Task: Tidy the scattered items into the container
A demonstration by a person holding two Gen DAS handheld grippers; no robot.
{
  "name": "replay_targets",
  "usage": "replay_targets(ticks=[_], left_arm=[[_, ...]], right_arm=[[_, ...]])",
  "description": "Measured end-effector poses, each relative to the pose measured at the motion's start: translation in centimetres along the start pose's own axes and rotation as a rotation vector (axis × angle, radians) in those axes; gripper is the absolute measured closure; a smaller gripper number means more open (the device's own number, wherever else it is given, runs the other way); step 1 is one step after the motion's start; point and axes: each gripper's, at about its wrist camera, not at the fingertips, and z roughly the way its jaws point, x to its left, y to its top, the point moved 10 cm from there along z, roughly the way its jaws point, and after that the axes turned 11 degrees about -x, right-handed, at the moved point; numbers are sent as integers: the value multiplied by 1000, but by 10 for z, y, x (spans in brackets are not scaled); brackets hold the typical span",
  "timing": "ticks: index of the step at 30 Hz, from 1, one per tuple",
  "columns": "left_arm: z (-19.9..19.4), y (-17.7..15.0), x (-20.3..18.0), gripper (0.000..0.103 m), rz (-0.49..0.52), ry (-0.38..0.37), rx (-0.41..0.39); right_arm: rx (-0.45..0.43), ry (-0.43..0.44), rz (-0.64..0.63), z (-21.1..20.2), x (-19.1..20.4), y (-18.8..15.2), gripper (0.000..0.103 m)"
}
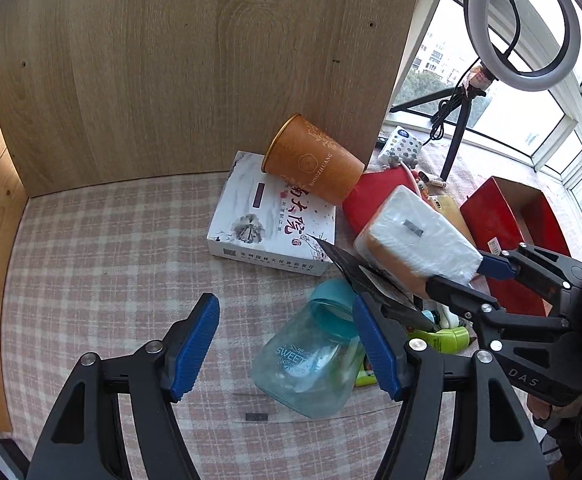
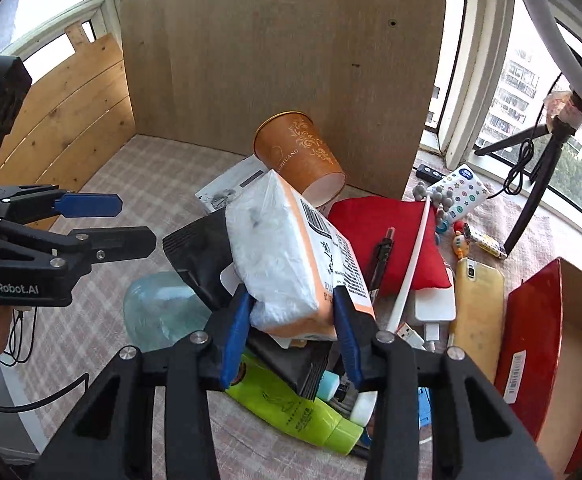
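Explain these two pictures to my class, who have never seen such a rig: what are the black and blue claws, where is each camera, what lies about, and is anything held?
The claws are hand-held grippers, one in each of a person's hands, with a fisheye camera looking along the fingers. The left view shows the left gripper open and empty above a clear jar. The right view shows the right gripper squeezing a tissue pack. On the checked cloth lie an orange paper cup, a white box, a red cushion, a yellow phone and a green bottle. The red box at the right stands open.
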Motion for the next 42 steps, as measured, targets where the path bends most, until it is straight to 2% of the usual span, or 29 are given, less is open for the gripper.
replay_targets(ticks=[3, 6, 10, 13, 15, 19, 22, 25, 27, 31, 34, 37, 38, 40, 42], left_arm=[[1, 2, -11, 35, -5, -38, 5], [10, 0, -21, 34, 25, -36, 26], [24, -5, -24, 34, 33, -23, 57], [35, -9, -26, 36, 36, -13, 81], [42, -11, -28, 39, 39, -7, 96], [37, -13, -26, 40, 27, -28, 93], [25, -9, -15, 40, 0, -33, 68], [12, -6, -1, 40, -25, -20, 34], [2, -3, 9, 40, -38, -12, 11], [-11, -6, 31, 40, -63, -3, -9], [-16, -12, 47, 40, -82, 13, -13], [-16, -18, 59, 40, -113, 20, -12], [-15, -20, 62, 40, -122, 22, -11], [-15, -23, 65, 40, -128, 26, -9], [-15, -25, 67, 40, -133, 30, -8]], right_arm=[[-33, 14, 56, -40, -10, -16, 65], [-40, 85, 93, -83, -6, -36, 65], [33, 172, 26, -111, 25, -75, 63], [84, 165, -8, -112, 35, -93, 55], [64, 162, 27, -118, 32, -93, 52], [-13, 151, 156, -122, 12, -67, 50], [-57, 122, 181, -107, -4, -39, 50], [-41, 42, 95, -72, -8, -19, 50], [0, 32, 22, -38, 1, -16, 48], [136, 45, -122, 28, 29, -29, 48], [213, 7, -230, 63, 38, -38, 48], [250, -43, -291, 84, 36, -43, 48], [258, -59, -299, 88, 33, -44, 52], [262, -45, -271, 90, 30, -44, 70], [236, -25, -227, 85, 25, -37, 75]])
